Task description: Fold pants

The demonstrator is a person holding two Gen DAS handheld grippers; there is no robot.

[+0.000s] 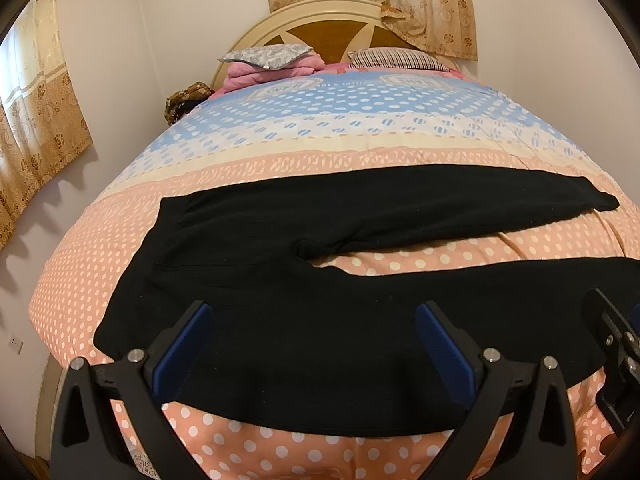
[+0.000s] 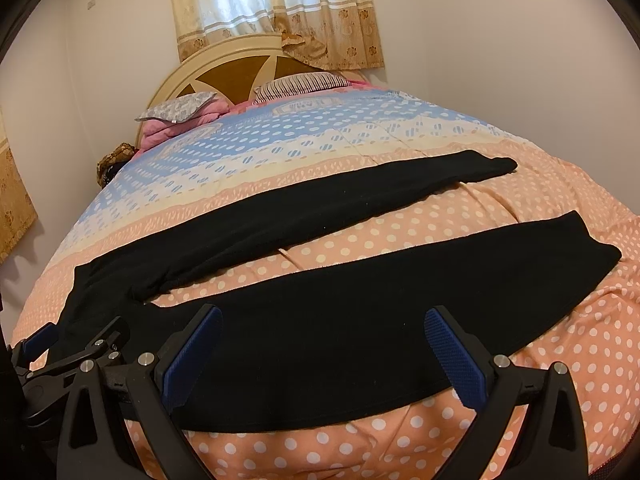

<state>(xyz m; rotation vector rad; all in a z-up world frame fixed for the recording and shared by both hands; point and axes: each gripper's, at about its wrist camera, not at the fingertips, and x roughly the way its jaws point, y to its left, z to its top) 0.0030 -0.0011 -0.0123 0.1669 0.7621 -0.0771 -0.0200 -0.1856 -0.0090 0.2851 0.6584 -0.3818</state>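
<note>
Black pants [image 1: 320, 232] lie spread flat across the bed, waistband at the left, two legs running right with a gap of quilt between them. My left gripper [image 1: 316, 312] is open, hovering over the near leg close to the waist. In the right wrist view the same pants [image 2: 360, 320] stretch away, and my right gripper [image 2: 324, 316] is open above the near leg's middle. Nothing sits between either pair of blue pads [image 2: 452, 356]. The right gripper's body [image 1: 616, 344] shows at the left view's right edge; the left gripper's body [image 2: 72, 356] shows at the right view's left edge.
The bed carries a polka-dot quilt [image 1: 360, 120], pink near me and blue farther away. Pillows [image 1: 276, 56] and folded pink bedding rest by the headboard [image 1: 320, 32]. Curtains [image 1: 40, 100] hang on the left wall and behind the bed. Walls stand close on both sides.
</note>
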